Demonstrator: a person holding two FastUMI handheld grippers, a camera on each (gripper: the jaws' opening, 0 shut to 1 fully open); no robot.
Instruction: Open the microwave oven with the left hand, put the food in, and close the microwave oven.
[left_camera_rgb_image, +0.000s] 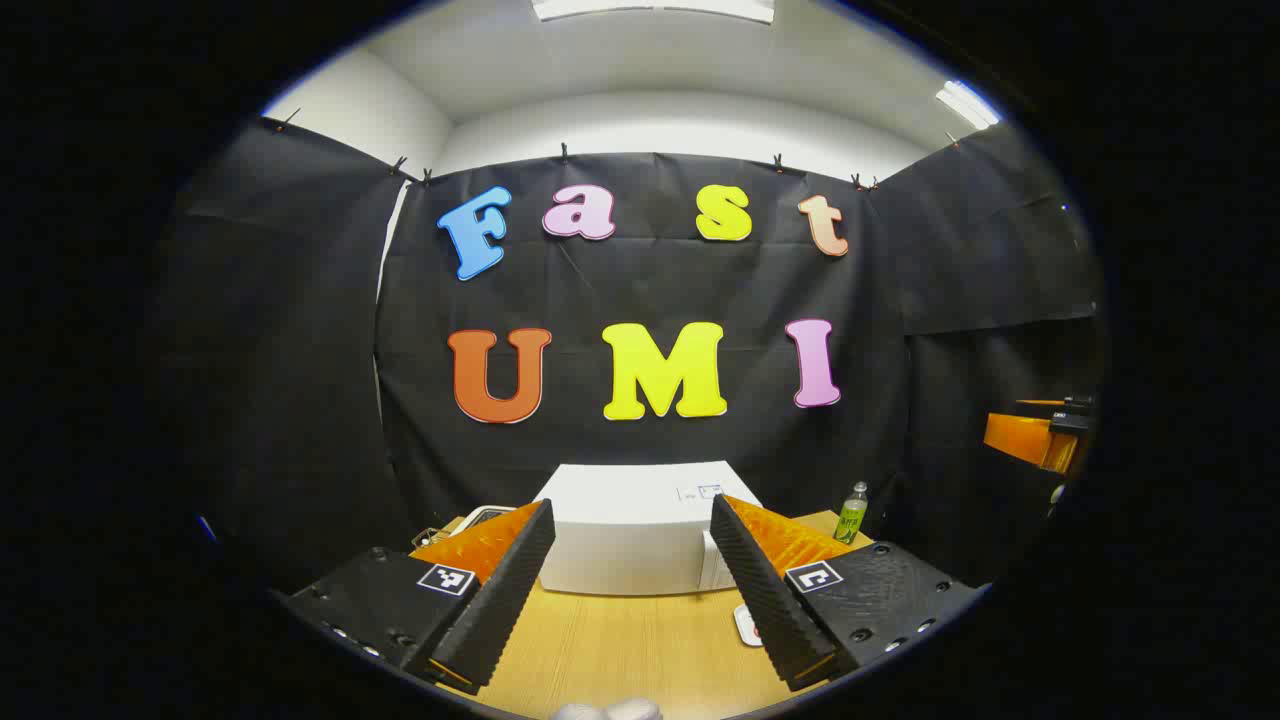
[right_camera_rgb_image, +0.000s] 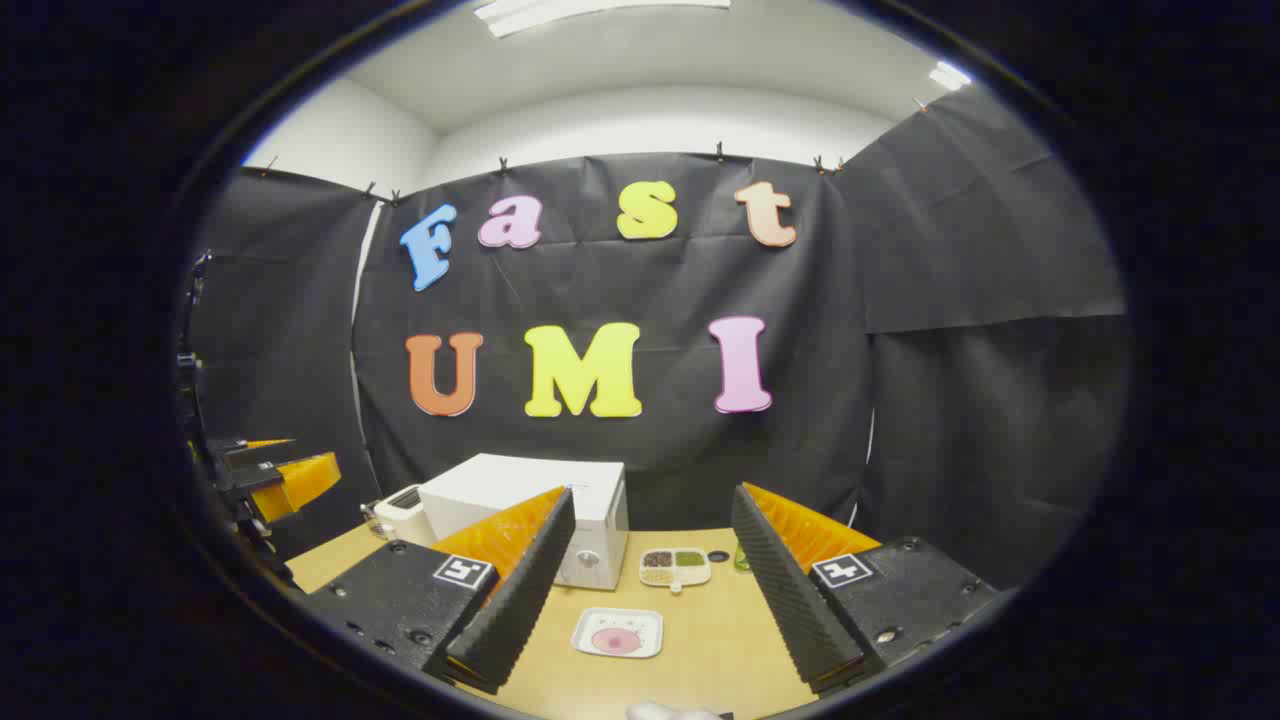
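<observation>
A white microwave oven (left_camera_rgb_image: 630, 530) stands shut at the back of the wooden table (left_camera_rgb_image: 620, 650), straight ahead of my left gripper (left_camera_rgb_image: 632, 585), which is open and holds nothing. In the right gripper view the microwave oven (right_camera_rgb_image: 560, 515) is left of centre. In front of it lies a white square plate with pink food (right_camera_rgb_image: 617, 632). My right gripper (right_camera_rgb_image: 650, 590) is open above the table, with the plate between and beyond its fingers. The left gripper (right_camera_rgb_image: 275, 475) shows at the far left of that view.
A white divided dish with grains (right_camera_rgb_image: 676, 566) sits right of the microwave, near a small dark lid (right_camera_rgb_image: 717, 555). A green bottle (left_camera_rgb_image: 851, 513) stands at the back right. A small white appliance (right_camera_rgb_image: 402, 512) is left of the microwave. The right gripper (left_camera_rgb_image: 1040, 435) hangs at the far right.
</observation>
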